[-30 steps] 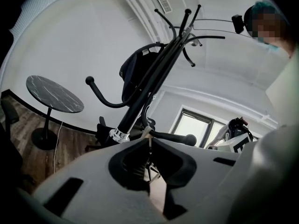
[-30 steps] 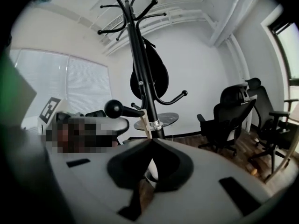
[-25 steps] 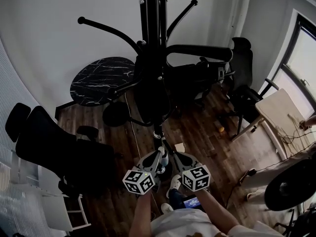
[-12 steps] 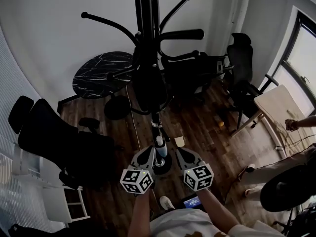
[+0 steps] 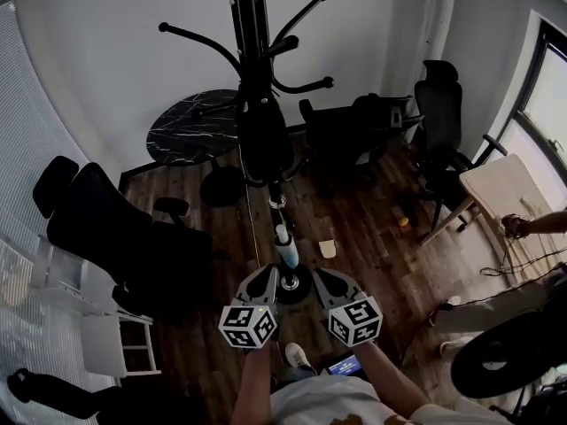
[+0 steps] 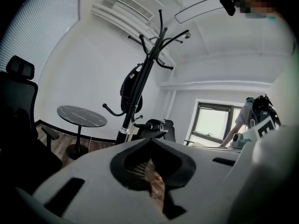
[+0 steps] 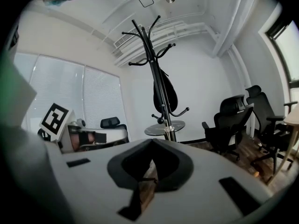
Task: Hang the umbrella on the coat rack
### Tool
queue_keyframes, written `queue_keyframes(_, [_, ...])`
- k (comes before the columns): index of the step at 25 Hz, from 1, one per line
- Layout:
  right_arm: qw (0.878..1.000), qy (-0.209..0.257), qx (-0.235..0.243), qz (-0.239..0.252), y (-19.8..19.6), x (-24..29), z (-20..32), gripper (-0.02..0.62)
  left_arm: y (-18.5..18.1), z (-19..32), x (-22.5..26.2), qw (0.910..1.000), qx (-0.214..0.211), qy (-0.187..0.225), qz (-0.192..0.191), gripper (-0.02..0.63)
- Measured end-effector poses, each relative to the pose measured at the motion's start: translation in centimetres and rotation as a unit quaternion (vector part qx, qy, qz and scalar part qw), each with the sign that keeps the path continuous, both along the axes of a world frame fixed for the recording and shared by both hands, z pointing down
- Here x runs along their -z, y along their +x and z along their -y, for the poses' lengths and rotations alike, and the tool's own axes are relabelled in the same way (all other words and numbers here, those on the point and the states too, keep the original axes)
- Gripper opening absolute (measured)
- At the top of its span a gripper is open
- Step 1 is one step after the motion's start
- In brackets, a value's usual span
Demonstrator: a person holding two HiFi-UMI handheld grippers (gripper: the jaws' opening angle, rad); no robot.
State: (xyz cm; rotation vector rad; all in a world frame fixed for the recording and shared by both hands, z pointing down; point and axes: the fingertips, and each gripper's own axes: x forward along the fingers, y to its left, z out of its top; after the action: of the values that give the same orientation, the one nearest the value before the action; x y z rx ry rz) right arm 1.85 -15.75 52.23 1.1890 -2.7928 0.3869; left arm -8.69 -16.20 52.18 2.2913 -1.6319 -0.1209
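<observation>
- Two grippers sit near, side by side, the left gripper (image 5: 263, 282) and the right gripper (image 5: 326, 283). Each has its jaws pressed together with nothing between them.
- Farther off, at centre, the black umbrella (image 5: 264, 144) hangs folded against the pole of the coat rack (image 5: 246, 25), apart from both grippers.
- A round dark table (image 5: 190, 129) stands far left of the rack.
</observation>
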Motion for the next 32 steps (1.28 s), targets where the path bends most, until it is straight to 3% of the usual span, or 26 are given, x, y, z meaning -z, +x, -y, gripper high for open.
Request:
queue_keyframes(6, [1.0,0.02,0.023,-0.003,1.7,0.1,-4.7,0.012,1.3,-4.4,0.8,0.9993,0.031,0.018,0.013,0.02])
queue_keyframes(13, [0.999,0.03,0.03,-0.014,4.7,0.7,-8.4,0.011,3.6,-7.7,0.3,0.999,0.041,0.01,0.014,0.02])
queue_keyframes(19, [0.999,0.029,0.032,-0.008,5.5,0.7,-9.4,0.011,5.5,-8.8,0.9,0.999,0.031,0.015,0.027,0.02])
queue_keyframes(32, [0.999,0.025,0.026,0.0,6.1,1.1,-9.8,0.011,5.4,-9.7,1.8,0.9987,0.037,0.023,0.028,0.02])
